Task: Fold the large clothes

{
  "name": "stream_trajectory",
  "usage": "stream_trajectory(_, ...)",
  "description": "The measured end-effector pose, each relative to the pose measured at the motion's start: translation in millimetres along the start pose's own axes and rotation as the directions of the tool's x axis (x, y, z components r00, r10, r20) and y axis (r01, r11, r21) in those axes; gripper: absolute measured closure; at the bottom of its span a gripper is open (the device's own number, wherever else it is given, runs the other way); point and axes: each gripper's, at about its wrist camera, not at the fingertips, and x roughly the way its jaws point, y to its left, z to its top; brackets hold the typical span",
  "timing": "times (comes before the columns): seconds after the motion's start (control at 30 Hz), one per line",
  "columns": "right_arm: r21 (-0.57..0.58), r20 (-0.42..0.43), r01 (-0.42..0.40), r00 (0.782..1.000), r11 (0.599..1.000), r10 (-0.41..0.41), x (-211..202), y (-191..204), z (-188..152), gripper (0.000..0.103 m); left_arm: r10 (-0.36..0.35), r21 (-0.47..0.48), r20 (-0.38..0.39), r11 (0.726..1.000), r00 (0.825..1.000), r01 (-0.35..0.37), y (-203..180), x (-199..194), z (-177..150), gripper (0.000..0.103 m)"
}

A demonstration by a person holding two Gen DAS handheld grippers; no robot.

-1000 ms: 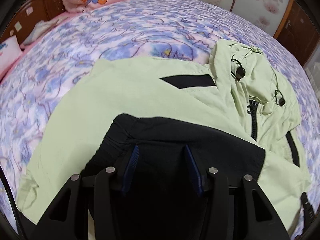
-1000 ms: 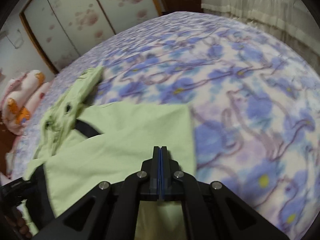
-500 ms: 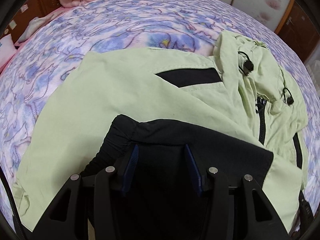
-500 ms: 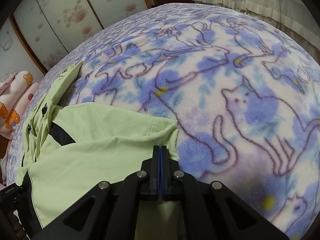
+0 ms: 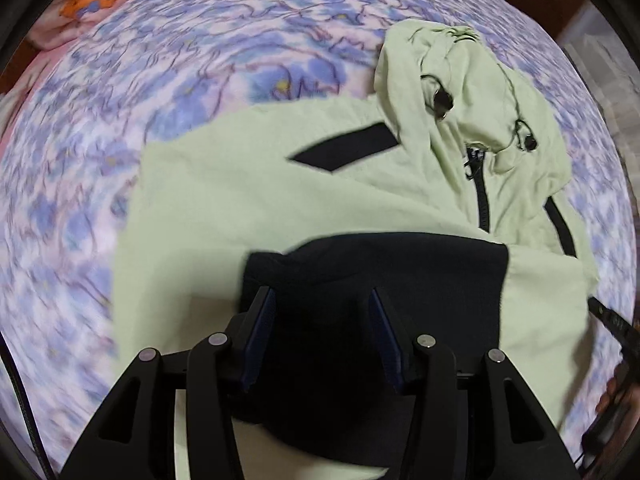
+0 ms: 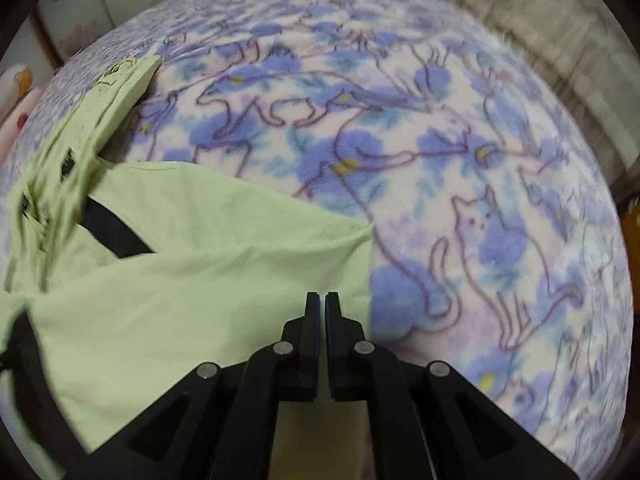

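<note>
We are folding a pale green jacket [image 5: 248, 200] that lies spread on the bed [image 6: 460, 184], over a fleece blanket printed with blue flowers and cats, its hood [image 5: 472, 92] crumpled at the far end. The left gripper [image 5: 322, 332] stands partly open above the black sleeve end [image 5: 372, 276], which is folded across the green front; dark cloth fills the gap between the blue pads, but we cannot tell whether they press on it or only straddle it (the black fabric hides the contact). The right gripper [image 6: 321, 336] is at the jacket's edge nearest the bare blanket, and its jaws are opening: a narrow slit shows between them, with green cloth just beneath and, as far as we can see, nothing pinched. We judge that one side fold has just been laid down and is being let go. The next move calls for freeing both grippers cleanly without dragging the cloth, then taking the hem or the hood end and bringing it over, so the bundle halves lengthwise. The thin shell looks slippery and may slide, so we would lift low and set the fold down flat.
</note>
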Motion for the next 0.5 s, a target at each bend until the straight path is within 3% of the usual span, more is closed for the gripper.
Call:
stream_trajectory(0.1, 0.071, -0.100, -0.085, 0.991, 0.994, 0.092, -11.2, 3.8, 14.9, 0.079, 0.055, 0.089, -0.063, 0.995, 0.997, -0.049, 6.3, -16.5, 26.5, 0.055)
stream_trajectory(0.3, 0.059, -0.143, -0.194, 0.969, 0.979, 0.201, -34.3, 32.4, 68.9, 0.063, 0.107, 0.275, -0.085, 0.958, 0.991, -0.080, 9.6, -41.0, 100.2, 0.053)
stream_trajectory(0.37, 0.072, -0.147, -0.243, 0.957, 0.967, 0.251, -41.5, 41.4, 91.7, 0.049, 0.121, 0.330, -0.075, 0.940, 0.990, -0.090, 7.0, -44.2, 129.3, 0.047)
stream_trajectory(0.43, 0.096, -0.154, -0.291, 0.940, 0.952, 0.303, -47.1, 49.3, 116.0, 0.047, 0.147, 0.360, -0.068, 0.926, 0.987, -0.113, 5.3, -43.2, 156.3, 0.041)
stream_trajectory(0.5, 0.082, -0.139, -0.302, 0.940, 0.950, 0.311, -52.8, 60.2, 146.2, 0.047, 0.188, 0.393, -0.060, 0.907, 0.980, -0.150, 0.1, -39.8, 184.1, 0.041)
